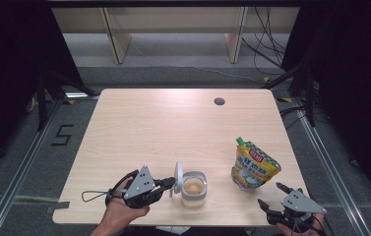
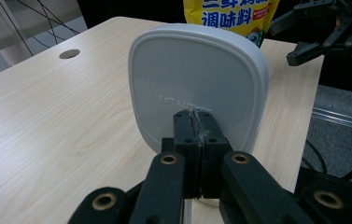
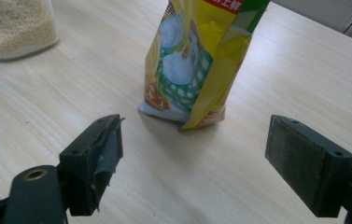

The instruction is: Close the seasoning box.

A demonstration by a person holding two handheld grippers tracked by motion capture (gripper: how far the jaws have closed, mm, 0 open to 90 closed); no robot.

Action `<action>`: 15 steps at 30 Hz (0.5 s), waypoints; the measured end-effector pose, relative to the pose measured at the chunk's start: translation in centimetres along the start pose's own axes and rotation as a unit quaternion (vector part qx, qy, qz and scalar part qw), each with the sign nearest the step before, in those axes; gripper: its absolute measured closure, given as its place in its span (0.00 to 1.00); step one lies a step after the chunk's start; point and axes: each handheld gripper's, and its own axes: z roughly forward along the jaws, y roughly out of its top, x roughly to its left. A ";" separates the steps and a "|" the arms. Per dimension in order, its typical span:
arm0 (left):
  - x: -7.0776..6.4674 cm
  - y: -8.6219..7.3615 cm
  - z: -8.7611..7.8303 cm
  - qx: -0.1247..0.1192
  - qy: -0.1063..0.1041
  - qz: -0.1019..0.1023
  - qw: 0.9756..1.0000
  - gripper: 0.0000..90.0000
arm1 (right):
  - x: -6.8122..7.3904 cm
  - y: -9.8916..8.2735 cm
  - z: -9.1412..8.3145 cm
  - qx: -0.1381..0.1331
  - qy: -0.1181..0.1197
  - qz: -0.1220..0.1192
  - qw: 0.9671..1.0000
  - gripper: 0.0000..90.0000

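Left tongs [image 1: 169, 185]: lower centre-left, clamped on the upright white lid [image 2: 197, 88], just left of its jar [image 1: 193, 189]
Right tongs [image 1: 271, 195]: lower right, gaping, empty
Pouch [image 3: 197, 60]: standing beyond them, nearer this hand
Desk [image 1: 173, 128]: carries all

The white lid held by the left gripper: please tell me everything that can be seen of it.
The white lid is a rounded-square piece that looks like smooth plastic, with small raised lettering near its middle. It stands upright on edge beside the open clear jar of pale grains, at the jar's left in the high view. The left gripper has its fingers shut on the lid's lower edge. Whether it is hinged to the jar cannot be told.
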 end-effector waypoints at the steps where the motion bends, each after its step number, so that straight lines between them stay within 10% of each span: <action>1: 0.0 0.0 0.1 0.000 -0.001 0.000 1.000 0.98 | 0.0 0.0 0.0 -0.001 -0.001 0.000 1.000 0.22; 15: -0.6 0.3 1.0 -0.001 -0.010 0.001 1.000 0.95 | 0.1 0.1 -0.2 -0.001 -0.002 0.001 1.000 0.22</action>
